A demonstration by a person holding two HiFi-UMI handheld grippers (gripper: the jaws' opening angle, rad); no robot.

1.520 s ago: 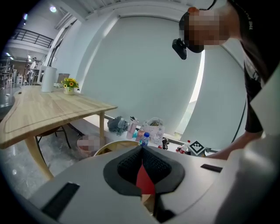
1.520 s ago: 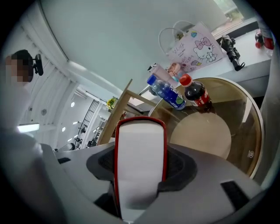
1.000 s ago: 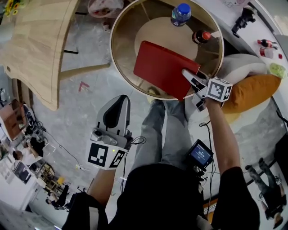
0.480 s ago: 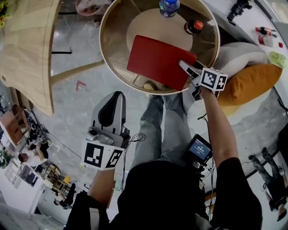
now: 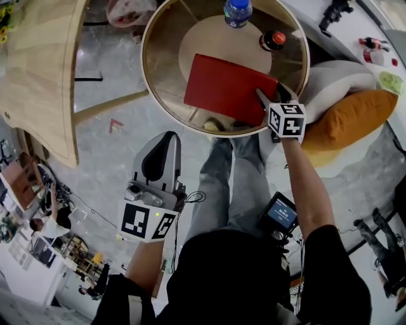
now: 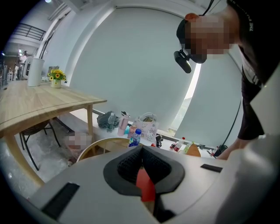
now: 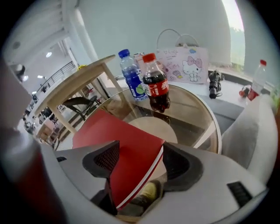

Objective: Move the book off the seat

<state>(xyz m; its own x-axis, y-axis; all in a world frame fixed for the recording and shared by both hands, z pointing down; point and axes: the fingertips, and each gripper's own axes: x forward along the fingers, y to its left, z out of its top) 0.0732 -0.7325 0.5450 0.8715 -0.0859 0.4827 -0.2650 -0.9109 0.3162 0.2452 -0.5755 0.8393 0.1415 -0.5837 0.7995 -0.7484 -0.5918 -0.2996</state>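
Far left: left gripper (image 5: 163, 145) off the table, over the floor, jaws shut, empty. Centre: red book (image 5: 228, 87) flat on round glass table (image 5: 144, 58), cola bottle (image 5: 273, 40) just beyond. Right: right gripper (image 5: 271, 100) at book's near corner, jaws spread wide, corner between them, pads not pressing.

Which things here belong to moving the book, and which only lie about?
Job: red book; right gripper, jaws open round its corner; pale seat; round table.
Lying about: water bottle; cola bottle; orange cushion; wooden table.
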